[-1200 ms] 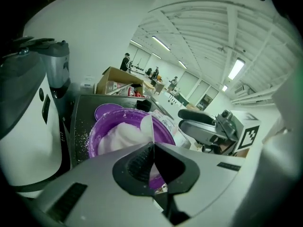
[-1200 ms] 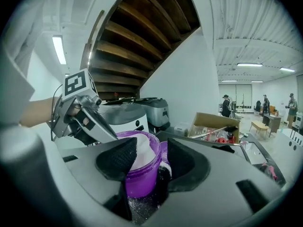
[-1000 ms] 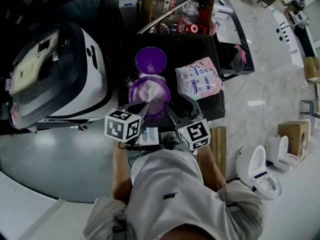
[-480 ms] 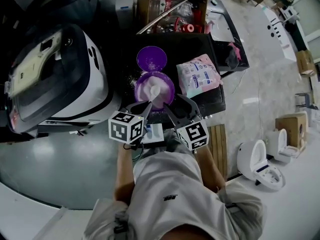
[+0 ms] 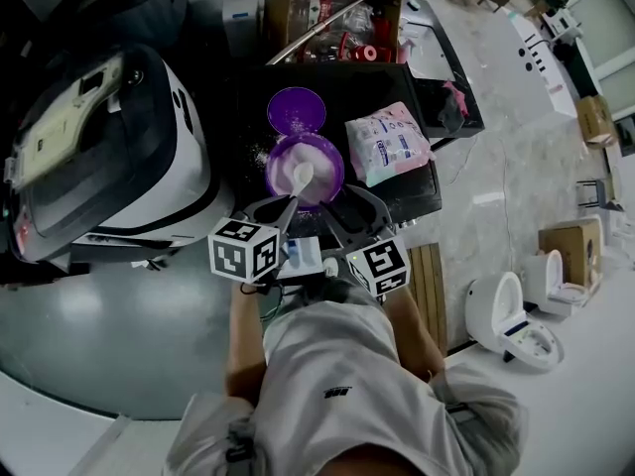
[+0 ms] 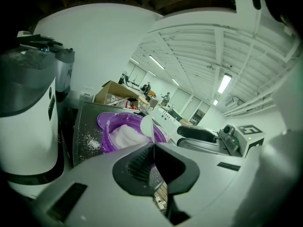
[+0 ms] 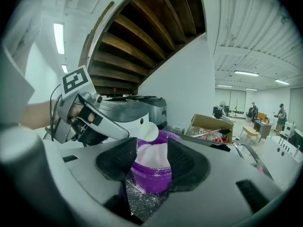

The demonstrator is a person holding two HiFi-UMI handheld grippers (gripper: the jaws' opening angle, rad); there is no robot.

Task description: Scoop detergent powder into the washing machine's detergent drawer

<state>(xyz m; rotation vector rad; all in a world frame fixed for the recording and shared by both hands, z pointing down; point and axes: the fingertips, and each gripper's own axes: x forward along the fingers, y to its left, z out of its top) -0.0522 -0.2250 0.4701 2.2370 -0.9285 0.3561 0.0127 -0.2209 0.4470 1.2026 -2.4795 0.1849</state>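
We record the left tongs (image 6: pixel 152 144) shut on the thin, stiff handle of the white plastic scoop (image 5: pixel 301 178), its bowl over loose, spill-prone white detergent powder (image 6: pixel 124 135) in the round purple plastic tub (image 5: pixel 322 157) on the dark bench (image 5: pixel 382 92), while the right tongs (image 7: pixel 151 146) stand apart and empty, framing that tub, which looks light and best steadied by its wall.

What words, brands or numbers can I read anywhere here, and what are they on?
None can be read for certain.
Pink detergent bag: blue print, too small to read.
Washing machine: label on its top panel, blurred.
Person's shorts: small dark logo, unreadable.
Marker cubes: black-and-white square patterns, no letters.
Cardboard box: labels on its contents, too small to read.
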